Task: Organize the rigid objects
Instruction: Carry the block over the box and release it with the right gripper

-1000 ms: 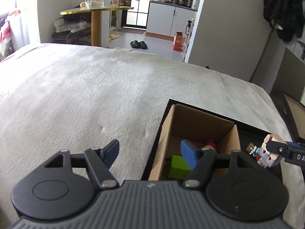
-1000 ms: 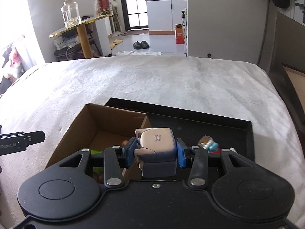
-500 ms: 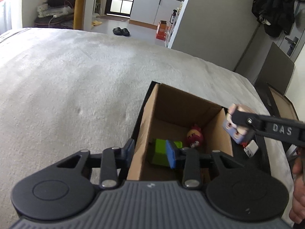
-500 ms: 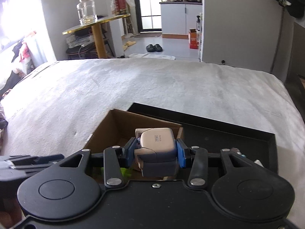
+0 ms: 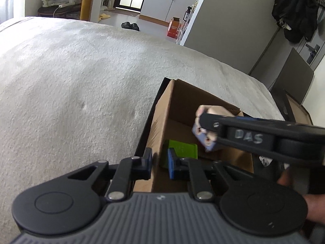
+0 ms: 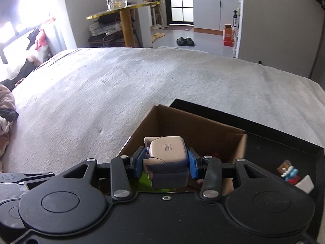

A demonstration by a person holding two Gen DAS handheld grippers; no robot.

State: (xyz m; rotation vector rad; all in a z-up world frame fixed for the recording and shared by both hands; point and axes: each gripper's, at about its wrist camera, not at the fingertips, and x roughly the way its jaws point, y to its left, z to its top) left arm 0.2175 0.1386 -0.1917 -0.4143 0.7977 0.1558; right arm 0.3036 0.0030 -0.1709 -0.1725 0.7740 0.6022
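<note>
An open cardboard box (image 5: 189, 101) stands in the left end of a black tray (image 5: 151, 120) on the bed. A green block (image 5: 182, 150) lies inside it. My left gripper (image 5: 159, 164) straddles the box's left wall, one pad outside and one inside, and its jaws are closing on that wall. My right gripper (image 6: 166, 162) is shut on a blocky beige and grey-blue toy figure (image 6: 166, 152). It holds the figure above the box (image 6: 193, 126). In the left wrist view the right gripper (image 5: 205, 126) reaches in from the right with the figure (image 5: 203, 136).
A pale fuzzy blanket (image 6: 121, 93) covers the bed all around the tray (image 6: 284, 142). Small toys (image 6: 288, 172) and a white piece (image 6: 304, 184) lie in the tray's right end. Clothes (image 6: 6, 109) are piled at the left. A gold table (image 6: 121, 10) stands beyond.
My left gripper sank onto the box's left wall and its jaws narrowed from wide apart to close around it. My right gripper carried the toy figure leftward, over the box.
</note>
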